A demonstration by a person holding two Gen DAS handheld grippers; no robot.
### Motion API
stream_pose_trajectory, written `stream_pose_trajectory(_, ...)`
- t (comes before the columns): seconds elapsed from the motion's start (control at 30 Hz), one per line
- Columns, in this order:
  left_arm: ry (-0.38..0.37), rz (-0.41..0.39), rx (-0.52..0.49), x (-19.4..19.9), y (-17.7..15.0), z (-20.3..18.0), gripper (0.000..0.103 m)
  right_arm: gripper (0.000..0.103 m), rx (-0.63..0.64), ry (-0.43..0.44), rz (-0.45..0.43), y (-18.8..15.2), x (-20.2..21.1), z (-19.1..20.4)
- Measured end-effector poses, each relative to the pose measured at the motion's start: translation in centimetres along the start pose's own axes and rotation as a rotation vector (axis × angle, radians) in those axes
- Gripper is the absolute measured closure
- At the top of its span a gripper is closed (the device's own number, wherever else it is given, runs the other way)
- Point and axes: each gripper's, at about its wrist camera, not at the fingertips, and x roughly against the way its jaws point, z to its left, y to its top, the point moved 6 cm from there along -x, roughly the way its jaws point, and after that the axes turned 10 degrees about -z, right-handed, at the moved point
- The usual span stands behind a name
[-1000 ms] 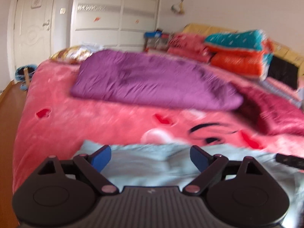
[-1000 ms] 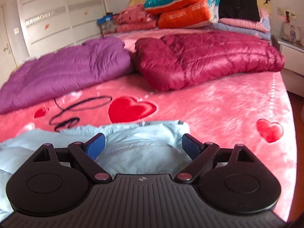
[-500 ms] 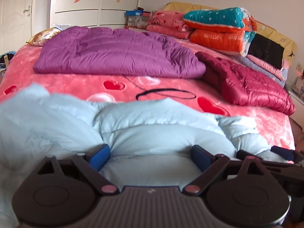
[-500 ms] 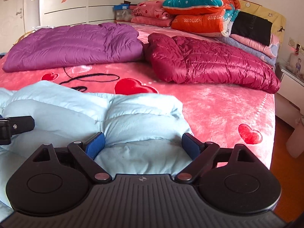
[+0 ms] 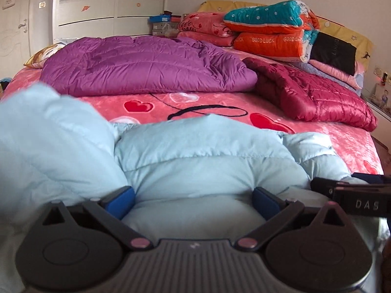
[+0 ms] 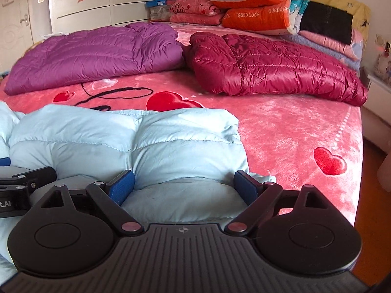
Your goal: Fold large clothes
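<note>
Two wide-open tools, left tool and right tool (side by side), pale-blue down jacket bulging between each one's fingers.

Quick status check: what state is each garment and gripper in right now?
Blue jacket: bunched at bed's near edge, between both grippers' fingers.
Purple jacket: lying flat.
Maroon jacket: lying flat.
Left gripper: open.
Right gripper: open.
Wardrobe doors: closed.
</note>
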Motion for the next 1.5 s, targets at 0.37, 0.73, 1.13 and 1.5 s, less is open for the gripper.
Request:
stream_pose_trajectory(0.37,-0.008,0.019,0.240,8.7,5.3,10.6,0.003,0.000,-0.573,0.169,0.064,-0.6,2.5,-10.8)
stream_pose_trajectory(0.73,-0.032,0.096,0.471,8.0,2.2,19.6,0.003,0.000,-0.681,0.311,0.178,-3.3,1.8,-9.6)
stream_pose_trajectory(1.13,-0.215,0.096,0.599,4.6,-0.2,21.1,0.003,0.000,-0.660,0.458,0.215,-3.1,0.8,-6.0)
stream_pose_trajectory(1.5,-0.316,0.121,0.723,2.1,-1.4,21.9,0.001,0.000,-0.679,0.554,0.216,-2.5,0.0,-3.9)
